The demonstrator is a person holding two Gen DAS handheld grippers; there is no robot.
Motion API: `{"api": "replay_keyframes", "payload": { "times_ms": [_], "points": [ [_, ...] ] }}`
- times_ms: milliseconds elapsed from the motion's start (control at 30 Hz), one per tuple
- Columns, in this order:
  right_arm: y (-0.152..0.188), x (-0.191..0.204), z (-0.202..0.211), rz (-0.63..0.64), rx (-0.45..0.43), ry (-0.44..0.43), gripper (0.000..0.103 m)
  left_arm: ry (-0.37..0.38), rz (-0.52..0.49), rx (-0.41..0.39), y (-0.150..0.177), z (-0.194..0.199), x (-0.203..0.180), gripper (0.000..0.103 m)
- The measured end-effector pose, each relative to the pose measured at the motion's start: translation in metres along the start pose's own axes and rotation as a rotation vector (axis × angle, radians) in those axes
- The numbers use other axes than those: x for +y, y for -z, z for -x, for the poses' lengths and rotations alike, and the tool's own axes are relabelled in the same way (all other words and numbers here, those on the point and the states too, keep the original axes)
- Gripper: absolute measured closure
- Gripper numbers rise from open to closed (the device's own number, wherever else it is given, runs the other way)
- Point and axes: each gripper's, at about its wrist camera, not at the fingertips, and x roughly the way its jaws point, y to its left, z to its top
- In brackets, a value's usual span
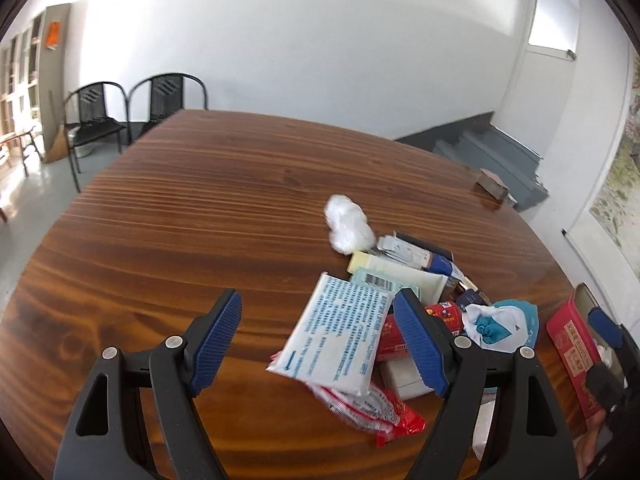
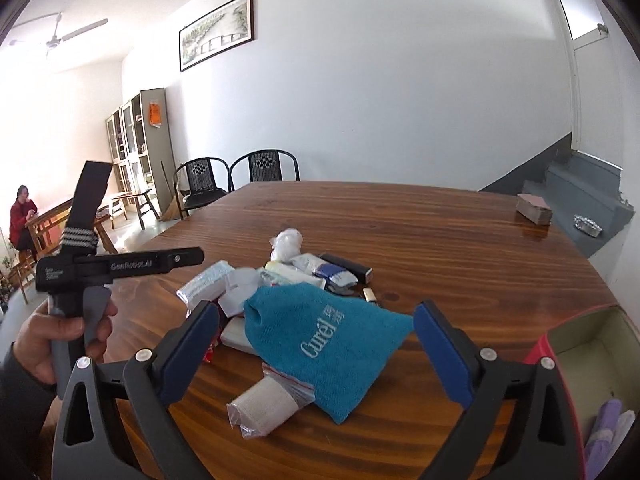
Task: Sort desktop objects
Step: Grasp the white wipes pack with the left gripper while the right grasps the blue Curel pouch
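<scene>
My left gripper (image 1: 320, 306) stands open over the pile on the wooden table (image 1: 200, 208). A white and blue tissue pack (image 1: 340, 332) lies between its fingers, close to the right one and not pinched. Behind it are a cream tube (image 1: 394, 276), a white plastic wad (image 1: 346, 220) and a red packet (image 1: 400, 420). My right gripper (image 2: 318, 312) is open too, with a teal Curel pouch (image 2: 324, 344) lying on the table between its fingers. A bagged bandage roll (image 2: 268, 404) lies in front of the pouch. The open red box (image 2: 580, 344) sits at the right.
A hand (image 2: 60, 328) grips the left tool's handle at the left of the right wrist view. A small brown block (image 2: 534, 208) lies at the table's far right. Two black chairs (image 2: 240, 176) stand behind the table, grey steps (image 2: 580, 196) to the right. A person (image 2: 22, 212) sits far left.
</scene>
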Motion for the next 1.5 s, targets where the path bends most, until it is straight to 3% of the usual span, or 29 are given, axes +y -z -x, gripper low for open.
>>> {"api": "replay_keyframes", "payload": {
  "times_ms": [133, 300, 467, 567, 800, 933, 1100, 1333, 1500],
  "points": [
    [0.003, -0.002, -0.004, 0.002, 0.025, -0.008, 0.003, 0.020, -0.062, 0.038, 0.007, -0.013, -0.010, 0.021],
    [0.002, 0.003, 0.003, 0.015, 0.002, -0.018, 0.002, -0.045, -0.129, 0.062, 0.012, -0.027, -0.019, 0.021],
    [0.005, 0.008, 0.001, 0.030, 0.011, -0.024, 0.001, -0.014, -0.063, 0.084, 0.015, -0.033, -0.011, 0.022],
    [0.007, 0.010, -0.003, 0.037, 0.024, -0.021, 0.001, 0.010, -0.036, 0.092, 0.015, -0.030, -0.008, 0.052],
    [0.009, -0.007, -0.014, -0.049, 0.063, -0.009, 0.001, -0.027, -0.035, -0.010, 0.014, 0.007, -0.015, 0.053],
    [0.007, -0.010, -0.013, -0.041, 0.036, 0.042, 0.001, 0.003, -0.005, -0.068, 0.013, 0.031, -0.018, 0.053],
    [0.002, 0.004, -0.023, 0.104, 0.035, 0.085, 0.001, 0.030, 0.006, -0.089, 0.014, 0.041, -0.018, 0.052],
    [0.002, 0.040, -0.050, 0.425, 0.112, 0.045, 0.001, 0.028, 0.042, -0.073, 0.013, 0.037, -0.012, 0.052],
    [0.007, 0.050, -0.076, 0.610, 0.137, 0.122, 0.001, 0.004, 0.030, -0.072, 0.014, 0.034, -0.014, 0.052]
  ]
}}
